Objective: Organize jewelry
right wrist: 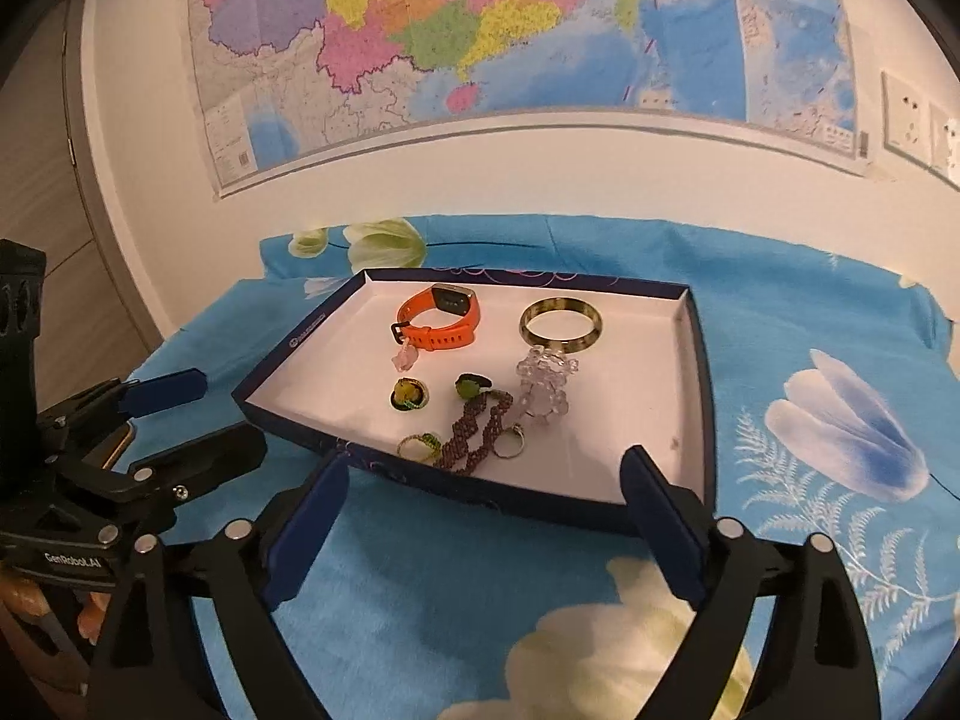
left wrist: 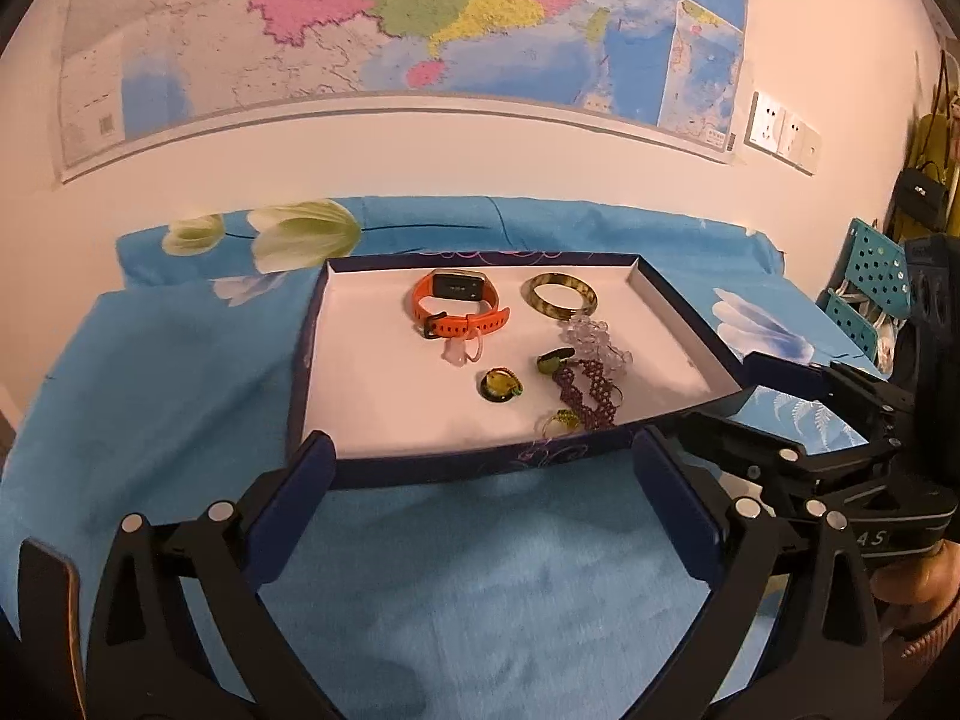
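A shallow dark-blue box lid [left wrist: 420, 468] with a white inside lies on a blue flowered cloth [left wrist: 180, 372], and all the jewelry sits in it.

The left gripper [left wrist: 480, 456] hovers just short of the lid's near edge, its blue fingers spread wide and holding nothing. Every piece lies beyond its tips, none touching it.

Toward the far edge, left of centre, is an orange watch [left wrist: 459, 303], with a small clear pink charm [left wrist: 459, 351] just in front of its strap. Near the middle lies a round green brooch [left wrist: 499, 387], and right of it a smaller green piece [left wrist: 553, 360]. A purple beaded bracelet [left wrist: 585, 393] runs from there down toward the near edge, where a green ring [left wrist: 558, 421] lies beside it. A mottled green bangle [left wrist: 559, 295] sits near the far right corner, with a clear bead bracelet [left wrist: 594, 342] just in front of it.

The right gripper [right wrist: 480, 489] is also spread wide and empty, poised at the lid's near edge with the beaded bracelet and a silver ring [right wrist: 510, 445] just ahead.

A map [left wrist: 390, 30] hangs on the wall behind.
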Available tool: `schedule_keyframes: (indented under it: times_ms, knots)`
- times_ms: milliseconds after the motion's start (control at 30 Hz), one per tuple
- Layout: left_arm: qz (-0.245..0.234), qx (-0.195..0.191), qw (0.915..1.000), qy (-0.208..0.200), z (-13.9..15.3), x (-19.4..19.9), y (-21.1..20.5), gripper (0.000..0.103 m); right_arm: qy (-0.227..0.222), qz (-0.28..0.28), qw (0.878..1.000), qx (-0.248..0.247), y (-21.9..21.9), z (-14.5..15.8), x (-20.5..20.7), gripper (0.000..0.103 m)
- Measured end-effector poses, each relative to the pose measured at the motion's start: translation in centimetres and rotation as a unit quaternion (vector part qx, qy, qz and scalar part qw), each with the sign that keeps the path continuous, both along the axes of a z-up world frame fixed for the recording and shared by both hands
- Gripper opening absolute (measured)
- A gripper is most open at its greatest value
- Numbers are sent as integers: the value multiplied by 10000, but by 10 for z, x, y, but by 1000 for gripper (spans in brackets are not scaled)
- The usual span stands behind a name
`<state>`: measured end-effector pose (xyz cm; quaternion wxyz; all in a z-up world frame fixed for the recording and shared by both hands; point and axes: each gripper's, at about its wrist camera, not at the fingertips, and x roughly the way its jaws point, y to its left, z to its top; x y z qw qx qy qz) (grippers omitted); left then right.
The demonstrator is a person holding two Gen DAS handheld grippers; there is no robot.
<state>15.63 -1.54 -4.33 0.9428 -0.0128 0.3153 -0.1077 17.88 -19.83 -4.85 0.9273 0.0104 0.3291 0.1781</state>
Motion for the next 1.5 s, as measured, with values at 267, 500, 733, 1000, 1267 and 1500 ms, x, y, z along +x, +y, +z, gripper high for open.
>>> schedule_keyframes:
  times_ms: [267, 500, 733, 1000, 1267, 1500]
  knots:
    - [361, 115, 9992, -118, 3, -19, 8, 97, -166, -163, 9997, -13, -5, 4, -26, 96]
    - [524, 159, 9983, -181, 7, -34, 15, 97, -256, -137, 9995, -78, 0, 7, -43, 96]
    - [561, 133, 9982, -187, 7, -45, 16, 97, -263, -122, 9995, -102, 4, 8, -53, 96]
    - [562, 157, 9981, -183, 6, -57, 13, 97, -358, -143, 9992, -88, 6, 13, -66, 96]
    - [659, 209, 9970, -335, 12, -65, 16, 97, -418, -137, 9990, -95, 8, 16, -78, 96]
    - [722, 224, 9963, -413, 17, -71, 17, 97, -497, -196, 9985, -120, 9, 18, -83, 96]
